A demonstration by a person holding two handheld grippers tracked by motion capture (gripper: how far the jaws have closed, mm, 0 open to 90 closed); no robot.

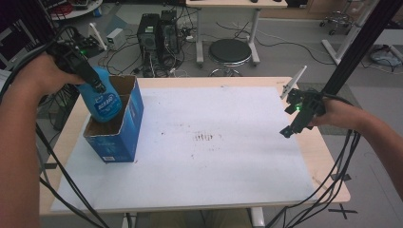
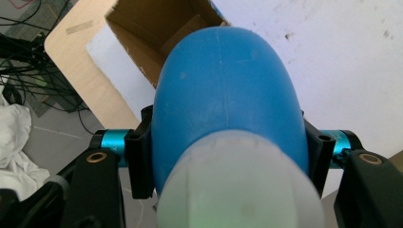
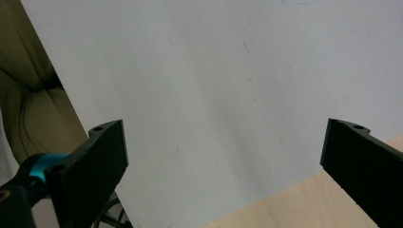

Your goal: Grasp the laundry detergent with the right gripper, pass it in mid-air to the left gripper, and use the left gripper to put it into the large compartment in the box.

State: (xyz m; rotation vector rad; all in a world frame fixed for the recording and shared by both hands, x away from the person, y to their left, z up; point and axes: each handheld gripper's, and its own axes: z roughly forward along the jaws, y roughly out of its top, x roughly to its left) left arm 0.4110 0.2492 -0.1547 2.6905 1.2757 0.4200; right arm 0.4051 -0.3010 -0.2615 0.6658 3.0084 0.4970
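The left gripper's (image 2: 228,156) jaws are clamped on the sides of a blue bottle (image 2: 228,99), one black jaw pressed against each flank just below its pale cap, which points back at the camera. The bottle hangs bottom-down over the open top of the box (image 1: 124,124); in the high view its lower end has dipped inside the box's mouth, while its upper part and the gripper (image 1: 92,78) stand above the rim. In the left gripper view the box's brown cardboard inside (image 2: 157,28) shows just beyond the bottle's rounded base.

The box stands upright on the white sheet (image 1: 214,156) that covers the surface (image 1: 332,156).

The right gripper (image 1: 297,118) hovers well apart from the box, over the sheet's far-side edge from it. Its jaws stand wide open with nothing between them; in the right gripper view (image 3: 223,156) bare sheet and a strip of wood lie beneath the gap.
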